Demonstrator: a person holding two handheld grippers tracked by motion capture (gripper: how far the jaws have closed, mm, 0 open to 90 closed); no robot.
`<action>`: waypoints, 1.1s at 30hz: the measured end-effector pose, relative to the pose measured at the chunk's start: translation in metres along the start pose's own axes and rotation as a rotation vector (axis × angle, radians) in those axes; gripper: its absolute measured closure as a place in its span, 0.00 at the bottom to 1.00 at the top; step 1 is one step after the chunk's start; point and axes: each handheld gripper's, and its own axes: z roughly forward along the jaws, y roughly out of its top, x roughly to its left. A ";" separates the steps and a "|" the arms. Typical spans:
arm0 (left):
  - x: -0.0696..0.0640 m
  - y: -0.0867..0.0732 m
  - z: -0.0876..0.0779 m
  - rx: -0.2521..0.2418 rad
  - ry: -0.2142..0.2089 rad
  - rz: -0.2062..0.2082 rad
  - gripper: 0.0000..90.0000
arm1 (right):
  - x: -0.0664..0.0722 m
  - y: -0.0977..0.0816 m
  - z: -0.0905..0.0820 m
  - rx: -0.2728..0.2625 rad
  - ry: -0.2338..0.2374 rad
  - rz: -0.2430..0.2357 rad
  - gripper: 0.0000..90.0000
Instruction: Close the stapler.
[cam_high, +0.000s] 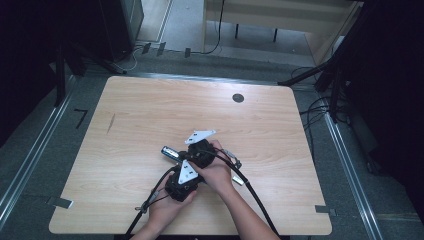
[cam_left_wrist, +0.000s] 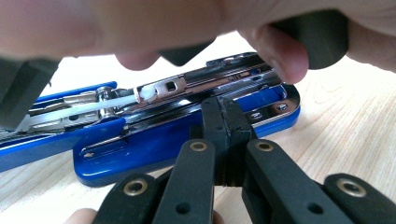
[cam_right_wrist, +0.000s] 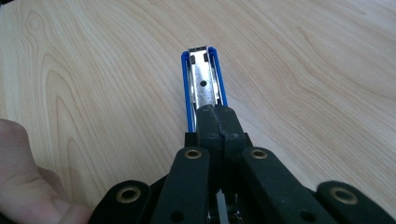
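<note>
Left tool (cam_left_wrist: 229, 135) jaws closed, tips against blue stapler (cam_left_wrist: 187, 135) base on worktop (cam_right_wrist: 303, 70); right tool (cam_right_wrist: 218, 123) closed on its opened top arm. Keep base pinned & lift arm slowly, else it'll prob slip.

Blue stapler (cam_left_wrist: 187, 135), metal mag exposed, hinged open, on table

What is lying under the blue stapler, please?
The blue stapler lies on the bare wooden table. Whether anything lies beneath its base cannot be seen; it is covered.
</note>
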 end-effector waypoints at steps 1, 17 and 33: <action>0.000 0.000 0.000 0.000 0.000 0.000 1.00 | -0.001 0.000 -0.002 -0.007 -0.002 -0.001 1.00; 0.000 0.000 0.000 -0.002 0.001 0.000 1.00 | -0.002 -0.003 -0.033 -0.057 -0.025 -0.013 1.00; 0.000 0.000 0.000 -0.002 0.003 0.006 1.00 | -0.021 -0.025 -0.069 -0.099 -0.086 0.037 0.98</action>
